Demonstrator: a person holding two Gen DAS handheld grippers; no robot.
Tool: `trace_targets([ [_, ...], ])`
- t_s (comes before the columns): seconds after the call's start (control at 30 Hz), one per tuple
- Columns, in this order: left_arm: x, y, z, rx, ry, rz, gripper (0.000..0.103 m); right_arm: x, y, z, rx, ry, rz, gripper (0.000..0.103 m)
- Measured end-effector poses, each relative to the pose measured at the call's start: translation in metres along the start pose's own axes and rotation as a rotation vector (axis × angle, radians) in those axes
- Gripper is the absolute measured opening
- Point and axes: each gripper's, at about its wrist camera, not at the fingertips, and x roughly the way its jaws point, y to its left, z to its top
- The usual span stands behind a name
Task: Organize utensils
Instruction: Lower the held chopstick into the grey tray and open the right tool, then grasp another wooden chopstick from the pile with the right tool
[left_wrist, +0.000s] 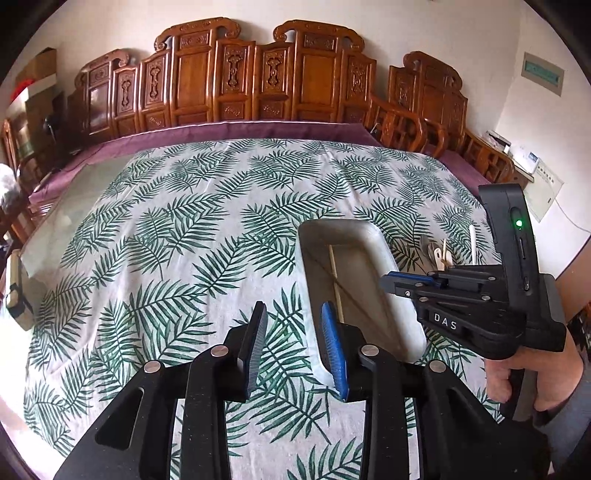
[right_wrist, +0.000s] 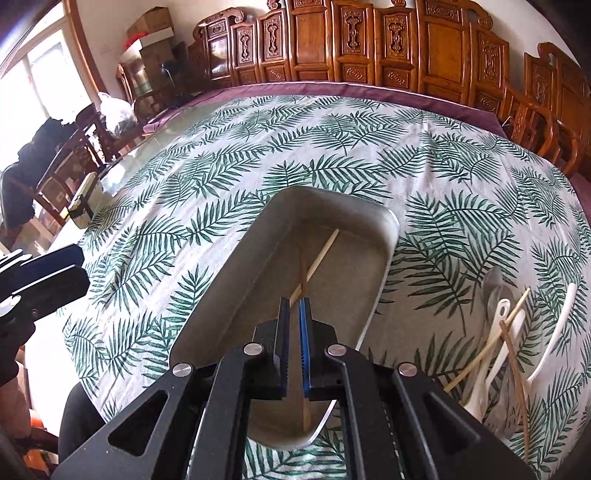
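A person's two handheld grippers work over a metal tray set on a table covered with a palm-leaf tablecloth. The right gripper hangs above the tray's near half, its jaws pressed together on a wooden chopstick whose far end slants up toward the tray's back wall, while a thin length of it shows below the pads, near the tray's front rim. In the left wrist view the same chopstick lies along the tray floor, and the right gripper reaches in from the side, with the person's hand wrapped round its grip.

The left gripper hovers over the cloth just beside the tray's near corner, its jaws spread apart with nothing between them; one pad is blue, the other dark.

The remaining utensils lie in a loose heap on the cloth to the right of the tray: white plastic spoons or spatulas, a metal spoon and more wooden chopsticks, crossing one another.

Carved wooden chairs line the far edge of the table, and cardboard boxes stand stacked in the corner beside a window
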Motion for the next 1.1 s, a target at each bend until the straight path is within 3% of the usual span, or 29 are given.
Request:
trace_targets([
  [0.13, 0.000, -0.012, 0.000, 0.020, -0.006, -0.013, 0.033, -0.022, -0.014, -0.008, -0.014, -0.030, -0.012, 0.011],
  [0.23, 0.000, -0.025, 0.000, 0.038, -0.010, -0.022, 0.040, -0.041, -0.029, -0.018, -0.029, -0.052, -0.037, 0.020],
  [0.5, 0.001, -0.064, -0.002, 0.082, -0.011, -0.065, 0.047, -0.086, -0.100, -0.063, -0.033, -0.064, -0.140, 0.034],
  [0.8, 0.012, -0.108, -0.008, 0.127, 0.010, -0.100, 0.059, -0.085, -0.173, -0.112, 0.034, -0.005, -0.201, 0.035],
  [1.1, 0.021, -0.141, -0.019, 0.163, 0.045, -0.119, 0.061, -0.059, -0.204, -0.135, 0.075, 0.064, -0.191, 0.035],
])
